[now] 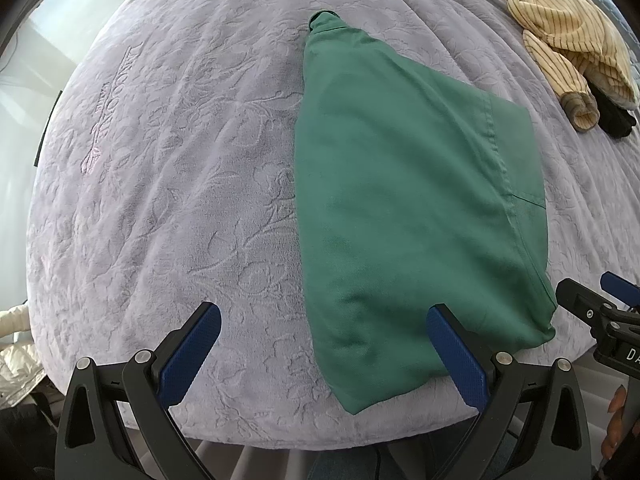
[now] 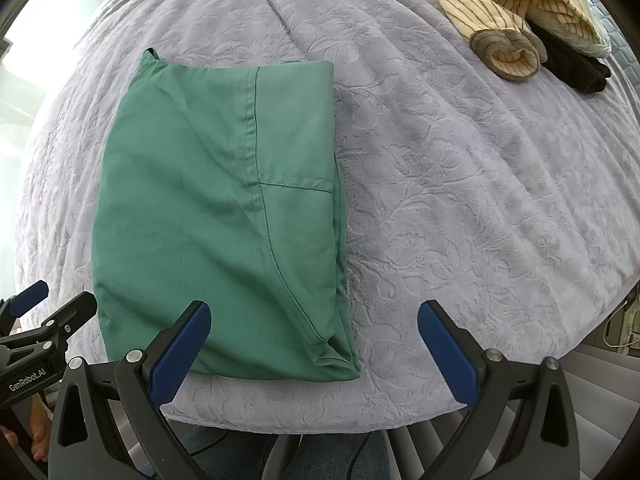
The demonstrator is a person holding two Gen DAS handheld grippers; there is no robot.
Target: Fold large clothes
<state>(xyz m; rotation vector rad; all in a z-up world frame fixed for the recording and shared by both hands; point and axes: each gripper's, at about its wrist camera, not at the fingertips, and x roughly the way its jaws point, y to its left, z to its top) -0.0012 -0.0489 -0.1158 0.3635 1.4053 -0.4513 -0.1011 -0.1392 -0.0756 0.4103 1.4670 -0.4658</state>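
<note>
A green garment (image 1: 400, 200) lies folded into a long panel on the lavender embossed bedspread (image 1: 180, 200); it also shows in the right wrist view (image 2: 208, 208), with a seam and a pocket line on top. My left gripper (image 1: 324, 344) is open and empty, above the bed's near edge by the garment's near left corner. My right gripper (image 2: 314, 340) is open and empty, above the garment's near right corner. Each gripper shows at the edge of the other's view: the right one (image 1: 600, 312) and the left one (image 2: 40, 320).
A crumpled cream striped garment (image 1: 568, 36) and a black item (image 1: 616, 116) lie at the far right of the bed; they also show in the right wrist view, the striped garment (image 2: 512, 12) and the black item (image 2: 576, 68). The bed's front edge (image 2: 320, 420) is just below the grippers.
</note>
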